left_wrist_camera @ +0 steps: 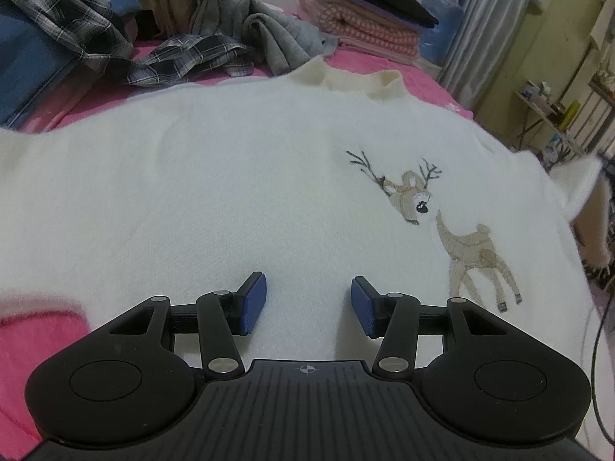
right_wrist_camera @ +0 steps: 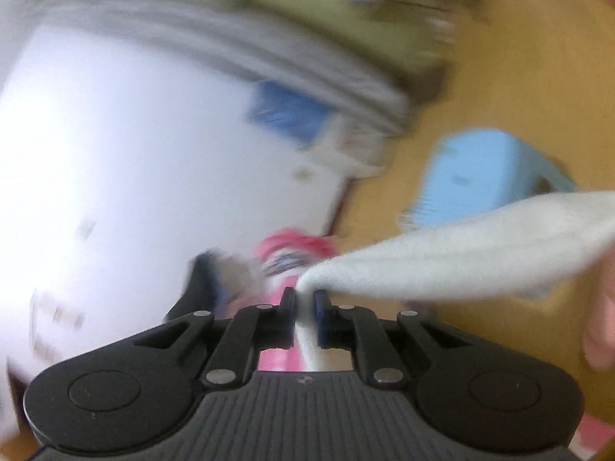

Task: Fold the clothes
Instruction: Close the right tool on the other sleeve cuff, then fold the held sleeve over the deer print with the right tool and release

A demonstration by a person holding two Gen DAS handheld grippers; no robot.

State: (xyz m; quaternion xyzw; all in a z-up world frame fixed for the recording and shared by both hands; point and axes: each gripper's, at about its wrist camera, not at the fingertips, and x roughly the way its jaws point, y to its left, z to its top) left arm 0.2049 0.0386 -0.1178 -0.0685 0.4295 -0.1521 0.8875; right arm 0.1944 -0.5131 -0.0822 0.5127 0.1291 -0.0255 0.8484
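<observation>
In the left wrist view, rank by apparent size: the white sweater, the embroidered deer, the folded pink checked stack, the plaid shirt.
1. white sweater
2. plaid shirt
3. folded pink checked stack
4. embroidered deer

The stack and deer look alike in size; the deer is nearer, so their order is unsure.

left wrist looks down close over the sweater; right wrist faces outward, blurred.
</observation>
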